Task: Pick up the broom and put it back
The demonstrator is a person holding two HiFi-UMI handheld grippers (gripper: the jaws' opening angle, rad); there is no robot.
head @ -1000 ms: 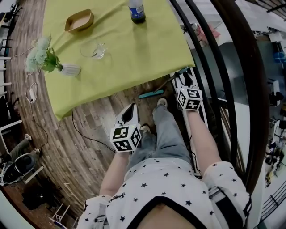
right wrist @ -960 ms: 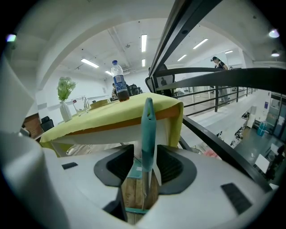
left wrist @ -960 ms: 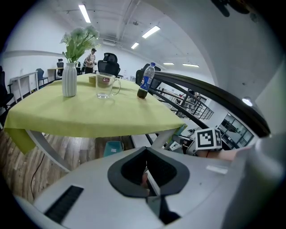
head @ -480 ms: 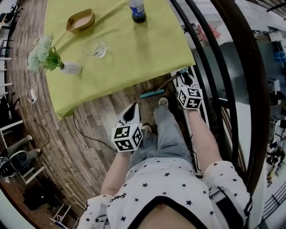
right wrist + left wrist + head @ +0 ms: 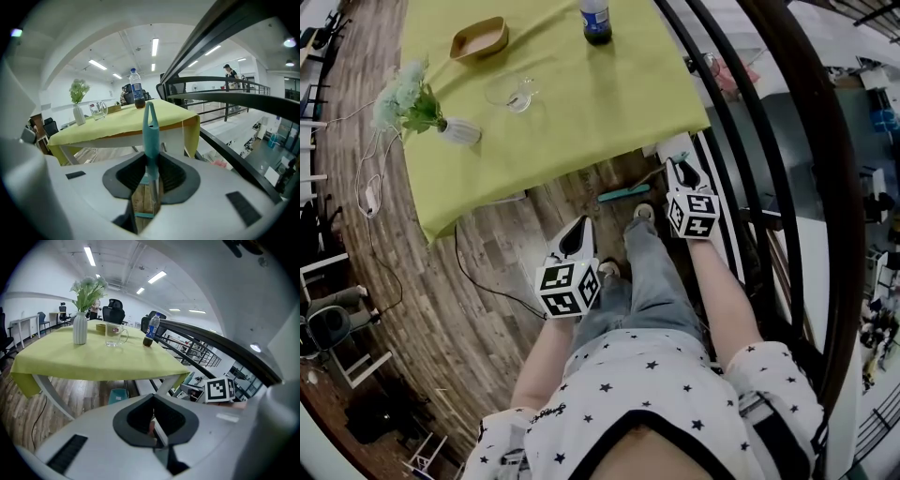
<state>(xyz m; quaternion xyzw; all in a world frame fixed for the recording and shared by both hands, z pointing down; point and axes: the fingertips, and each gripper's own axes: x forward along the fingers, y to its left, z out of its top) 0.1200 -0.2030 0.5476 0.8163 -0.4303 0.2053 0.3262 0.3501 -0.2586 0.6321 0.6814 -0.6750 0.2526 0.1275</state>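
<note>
Closing in the last moment, the right claw (image 5: pixel 150 179) was brought onto the handle (image 5: pixel 150 133) of the broom (image 5: pixel 651 176). The handle was seen pinched between the dark pads (image 5: pixel 172 176), which it kept partly apart. The left claw (image 5: pixel 155 430) was held with its jaws together and nothing in them.

With the grip made, the pick-up was judged begun but the lift not yet done. The brush head (image 5: pixel 623 194) appeared to lie on the floor (image 5: pixel 487 272), just off the table's edge and near the rail (image 5: pixel 750 141).

The handle's end was shown as smooth teal plastic, slim and forked at the tip, and the shaft below it looked thin and hard. The brush head was a narrow teal bar. The floor was laid in wood-grained planks. The table was draped with a soft yellow-green cloth (image 5: pixel 581 103). The rail was built of dark, curved tubes.
</note>
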